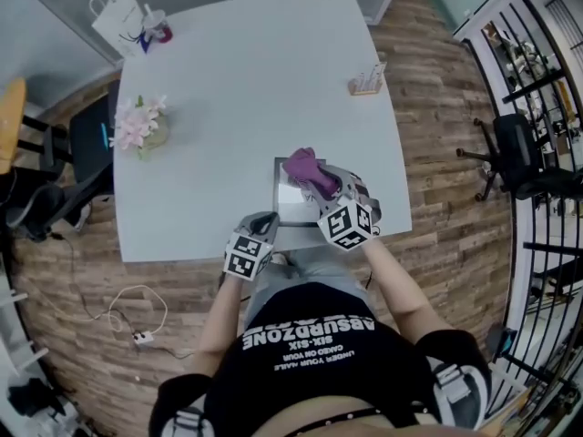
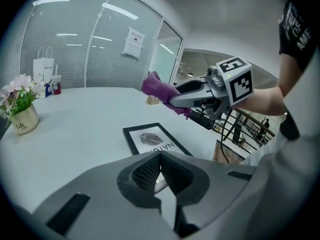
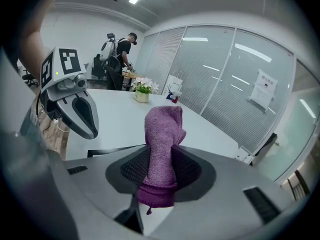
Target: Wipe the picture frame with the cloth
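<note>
A black picture frame (image 1: 293,209) with a white print lies flat on the white table (image 1: 246,71) near its front edge; it also shows in the left gripper view (image 2: 150,140). My right gripper (image 1: 335,191) hovers over the frame's right part, shut on a bunched purple cloth (image 1: 308,169) that sticks out past its jaws (image 3: 162,126). My left gripper (image 1: 261,232) is at the frame's near-left corner, jaws shut with nothing between them (image 2: 160,157). The frame's near end is hidden under that gripper.
A pot of pink flowers (image 1: 138,127) stands at the table's left. A white paper bag (image 1: 118,21) is at the far left corner and a small card holder (image 1: 366,82) at the right edge. Chairs stand on both sides (image 1: 91,139) (image 1: 515,153). A person (image 3: 117,59) stands far back.
</note>
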The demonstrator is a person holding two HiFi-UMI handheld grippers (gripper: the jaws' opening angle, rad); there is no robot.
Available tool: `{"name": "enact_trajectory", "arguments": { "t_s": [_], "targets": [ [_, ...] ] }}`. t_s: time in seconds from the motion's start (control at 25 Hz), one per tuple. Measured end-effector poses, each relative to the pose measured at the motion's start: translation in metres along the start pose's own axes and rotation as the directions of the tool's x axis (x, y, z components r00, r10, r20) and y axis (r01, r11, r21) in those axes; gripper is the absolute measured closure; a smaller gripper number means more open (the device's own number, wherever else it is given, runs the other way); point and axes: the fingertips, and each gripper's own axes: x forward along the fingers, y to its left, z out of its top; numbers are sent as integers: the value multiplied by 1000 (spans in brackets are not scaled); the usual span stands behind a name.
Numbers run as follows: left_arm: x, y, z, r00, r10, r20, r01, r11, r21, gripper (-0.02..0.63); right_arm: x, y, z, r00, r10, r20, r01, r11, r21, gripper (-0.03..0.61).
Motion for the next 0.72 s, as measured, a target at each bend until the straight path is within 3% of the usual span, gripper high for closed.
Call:
{"name": "enact_trajectory", "arguments": {
  "t_s": [0.4,0.72],
  "targets": [
    [29,15,-19,994,28,-110,-30,999,-23,598,49,-10,-13,994,100,-44,-100,995,3,439],
    [39,21,-42,984,35,-174,-44,998,-47,598,97,7,-16,976,193,-98,-197,980,-37,439]
  ]
}}
